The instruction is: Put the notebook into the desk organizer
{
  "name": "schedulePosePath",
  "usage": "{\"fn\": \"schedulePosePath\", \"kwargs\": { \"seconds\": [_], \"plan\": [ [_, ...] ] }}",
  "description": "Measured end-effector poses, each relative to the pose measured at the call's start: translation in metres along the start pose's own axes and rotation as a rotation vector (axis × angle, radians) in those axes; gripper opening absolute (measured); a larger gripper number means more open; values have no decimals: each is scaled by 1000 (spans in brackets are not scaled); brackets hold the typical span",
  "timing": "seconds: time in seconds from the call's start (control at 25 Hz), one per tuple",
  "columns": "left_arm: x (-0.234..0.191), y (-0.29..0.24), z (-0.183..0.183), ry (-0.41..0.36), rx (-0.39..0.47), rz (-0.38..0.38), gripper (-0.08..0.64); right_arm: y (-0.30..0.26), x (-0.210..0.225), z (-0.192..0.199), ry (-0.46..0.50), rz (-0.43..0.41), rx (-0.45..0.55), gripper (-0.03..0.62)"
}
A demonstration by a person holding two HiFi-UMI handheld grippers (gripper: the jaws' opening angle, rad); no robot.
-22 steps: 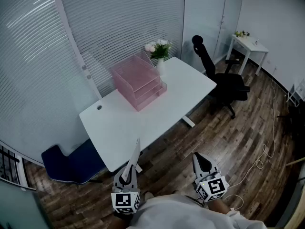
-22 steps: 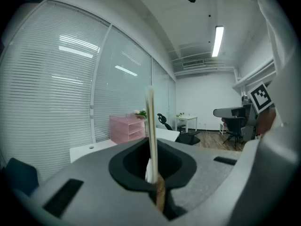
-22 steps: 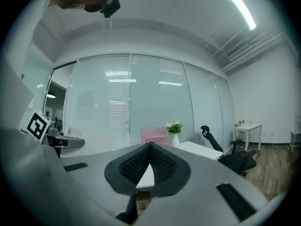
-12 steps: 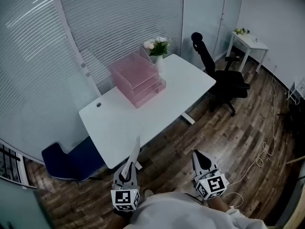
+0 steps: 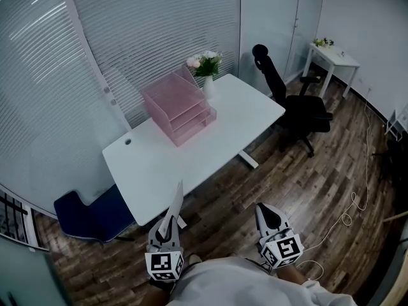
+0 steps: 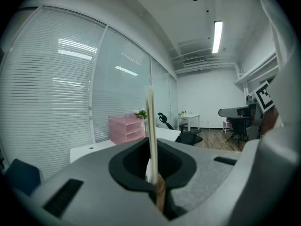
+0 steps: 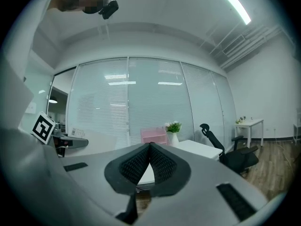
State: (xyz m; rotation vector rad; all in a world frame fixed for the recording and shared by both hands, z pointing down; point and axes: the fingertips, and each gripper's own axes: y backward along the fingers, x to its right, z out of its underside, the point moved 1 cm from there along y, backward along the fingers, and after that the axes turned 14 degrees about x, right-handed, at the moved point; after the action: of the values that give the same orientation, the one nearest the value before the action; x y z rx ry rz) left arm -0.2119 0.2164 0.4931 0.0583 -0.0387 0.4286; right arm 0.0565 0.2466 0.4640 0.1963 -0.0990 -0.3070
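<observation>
Btwn left tongs (image 6: 153,154), left gripper view: notebook (image 6: 150,117)

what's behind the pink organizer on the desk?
A flower vase stands by the pink organizer's far right corner, window blinds behind both. The desk strip directly behind is covered by the organizer.

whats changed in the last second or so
Almost nothing. The desk and organizer sit slightly further left in the head view; that looks like the camera shifting, not the things. Nothing was taken hold of or let go. The left hand-held gripper still clamps the notebook, and the right hand-held gripper stays shut and empty.
</observation>
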Motion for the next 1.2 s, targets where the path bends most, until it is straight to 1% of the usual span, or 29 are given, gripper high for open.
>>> {"fn": "schedulePosePath", "kwargs": {
  "seconds": [0.08, 0.2, 0.36, 0.52, 0.72, 0.84, 0.96, 1.08, 1.2],
  "plan": [
    [8, -5, -5, -5, 10, -17, 17, 6, 11, 1, -2, -11, -11, 12],
    [12, -14, -7, -13, 29, -49, 17, 11, 24, 14, -1, -40, -35, 12],
    [7, -30, -7, -21, 28, -73, 17, 5, 34, 32, -22, -64, -68, 12],
    [-3, -57, -13, -36, 38, -83, 17, -16, 47, 36, -30, -71, -73, 12],
    [-28, -114, -9, -46, 50, -95, 17, -54, 67, 51, -16, -66, -104, 12],
    [-43, -154, -7, -32, 61, -97, 17, -79, 86, 61, 1, -48, -135, 12],
    [-55, -194, -9, -17, 75, -81, 17, -115, 103, 67, 16, -34, -162, 12],
    [-67, -230, -15, -4, 88, -57, 17, -162, 106, 67, 29, -48, -161, 12],
    [-77, -260, -22, 6, 96, -30, 17, -206, 100, 68, 32, -80, -154, 12]
  ]
}}
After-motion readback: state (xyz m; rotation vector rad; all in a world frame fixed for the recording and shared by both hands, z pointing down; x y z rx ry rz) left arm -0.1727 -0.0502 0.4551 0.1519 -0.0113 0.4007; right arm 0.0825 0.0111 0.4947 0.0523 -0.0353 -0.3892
